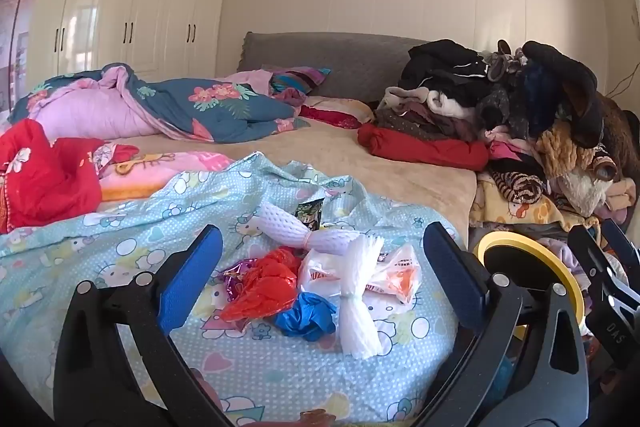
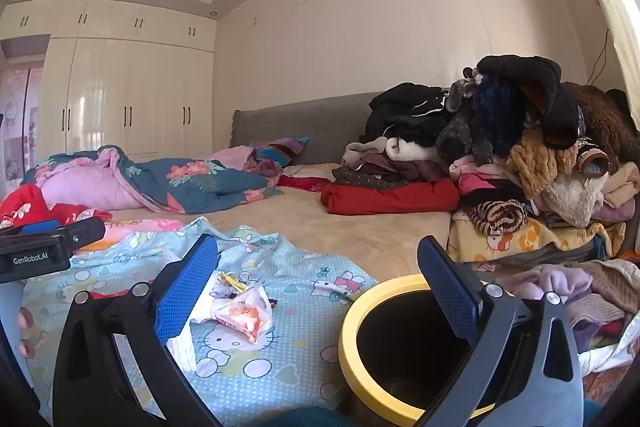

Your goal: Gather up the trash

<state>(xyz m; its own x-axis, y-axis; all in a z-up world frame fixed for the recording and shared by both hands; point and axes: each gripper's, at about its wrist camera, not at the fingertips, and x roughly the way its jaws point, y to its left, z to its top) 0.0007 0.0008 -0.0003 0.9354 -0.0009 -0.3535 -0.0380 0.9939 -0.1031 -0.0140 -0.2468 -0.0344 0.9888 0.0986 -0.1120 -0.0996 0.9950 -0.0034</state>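
Note:
Trash lies in a heap on the light blue cartoon bedsheet (image 1: 100, 255): a red plastic bag (image 1: 262, 281), a crumpled blue bag (image 1: 306, 317), white foam fruit nets (image 1: 358, 301), a white and orange wrapper (image 1: 400, 273) and a dark snack packet (image 1: 309, 213). My left gripper (image 1: 320, 279) stands open just in front of this heap, with nothing between its blue pads. My right gripper (image 2: 320, 303) is open too, beside a black bin with a yellow rim (image 2: 348, 343). The white and orange wrapper (image 2: 244, 315) lies near its left finger. The left gripper's body (image 2: 44, 251) shows at the left edge.
A tall pile of clothes (image 1: 532, 115) and soft toys fills the right side of the bed. A blue floral quilt (image 1: 192, 107) and a red cloth (image 1: 44, 175) lie at the left. The tan blanket (image 1: 360, 163) stretches behind the heap. Cream wardrobes (image 1: 128, 15) stand at the back.

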